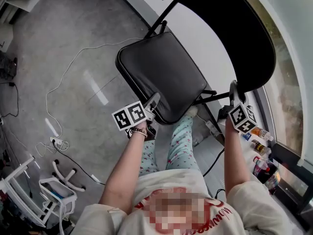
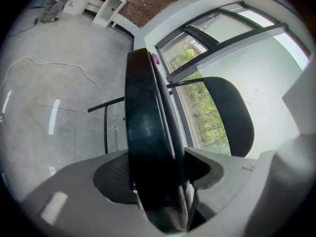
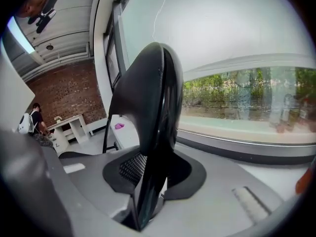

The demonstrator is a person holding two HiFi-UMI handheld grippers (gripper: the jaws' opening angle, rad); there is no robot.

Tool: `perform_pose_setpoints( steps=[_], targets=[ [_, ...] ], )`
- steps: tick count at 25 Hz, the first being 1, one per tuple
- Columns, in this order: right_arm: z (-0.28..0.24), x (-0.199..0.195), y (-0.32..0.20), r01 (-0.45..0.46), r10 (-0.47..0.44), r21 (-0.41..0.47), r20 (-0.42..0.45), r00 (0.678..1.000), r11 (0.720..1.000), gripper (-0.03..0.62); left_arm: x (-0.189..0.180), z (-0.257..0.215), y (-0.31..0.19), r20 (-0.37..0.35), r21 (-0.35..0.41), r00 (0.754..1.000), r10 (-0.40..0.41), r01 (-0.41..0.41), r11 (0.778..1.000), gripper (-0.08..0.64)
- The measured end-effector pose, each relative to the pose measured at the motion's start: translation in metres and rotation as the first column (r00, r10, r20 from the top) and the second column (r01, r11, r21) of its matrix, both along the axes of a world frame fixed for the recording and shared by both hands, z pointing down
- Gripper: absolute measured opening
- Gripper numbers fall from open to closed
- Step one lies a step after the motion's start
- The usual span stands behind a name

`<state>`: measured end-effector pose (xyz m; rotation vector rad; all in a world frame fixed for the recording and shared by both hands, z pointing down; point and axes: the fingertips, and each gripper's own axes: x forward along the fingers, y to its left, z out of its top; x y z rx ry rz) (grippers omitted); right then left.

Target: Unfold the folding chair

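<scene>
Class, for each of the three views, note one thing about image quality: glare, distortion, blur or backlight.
Head view: pale glare streaks on the grey floor. Left gripper view: the wide lens bends the window frame into curves, and the seat blurs at its nearest end. Right gripper view: the backrest is a dark shape against the bright window, with black corners.
</scene>
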<state>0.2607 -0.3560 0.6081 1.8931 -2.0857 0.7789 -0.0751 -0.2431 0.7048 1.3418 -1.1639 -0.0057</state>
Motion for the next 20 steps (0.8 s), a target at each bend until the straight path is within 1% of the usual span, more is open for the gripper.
perform_pose_setpoints(
  steps=[7, 14, 20],
  targets=[
    [0.009, 0.002, 0.0, -0.057, 0.058, 0.035, -0.03, 0.998, 0.998, 0.104, -0.014, 0.023, 0.019, -0.075, 0.009, 0.997, 0.018, -0.018, 1.0, 0.287],
    [0.021, 0.003, 0.002, -0.067, 0.067, 0.046, 0.002, 0.998, 0.997, 0.104, -0.026, 0.041, 0.034, -0.118, 0.043, 0.993, 0.009, -0.003, 0.999, 0.288],
    [0.033, 0.003, -0.001, -0.081, 0.08, 0.061, 0.021, 0.997, 0.995, 0.103, -0.033, 0.056, 0.041, -0.162, 0.045, 0.986, 0.025, -0.018, 0.999, 0.29]
  ],
)
